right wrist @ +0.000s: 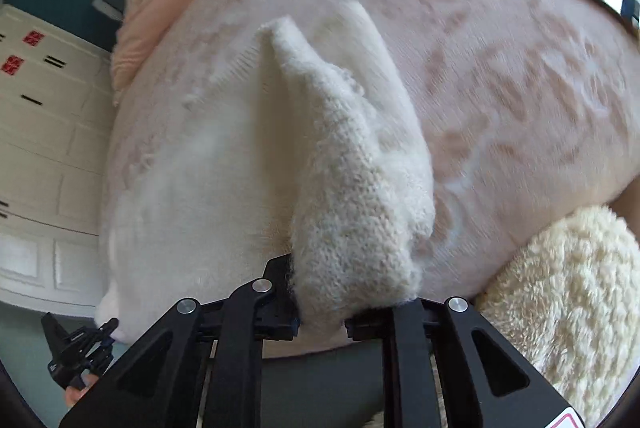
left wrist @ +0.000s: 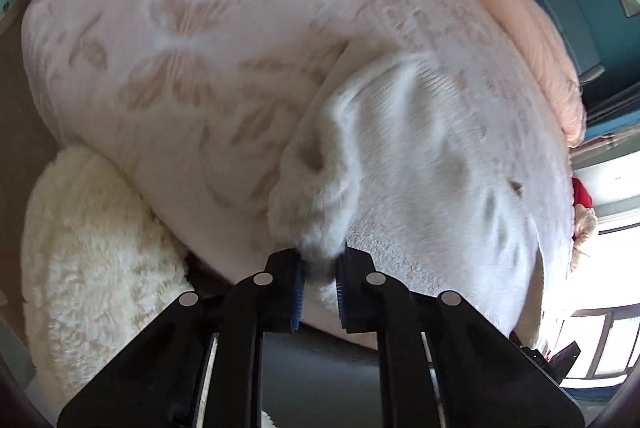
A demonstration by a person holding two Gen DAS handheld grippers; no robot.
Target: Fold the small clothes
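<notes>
Fuzzy white knit [right wrist: 360, 188] on plush blanket [right wrist: 500, 88]

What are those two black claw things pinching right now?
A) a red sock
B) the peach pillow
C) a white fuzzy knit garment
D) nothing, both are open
C: both the left gripper and the right gripper are closed on bunched edges of the white knit garment over the pink blanket.

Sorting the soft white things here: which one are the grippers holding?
The knit garment, pinched by both grippers. The fluffy cushion lies untouched beside the bed.
</notes>
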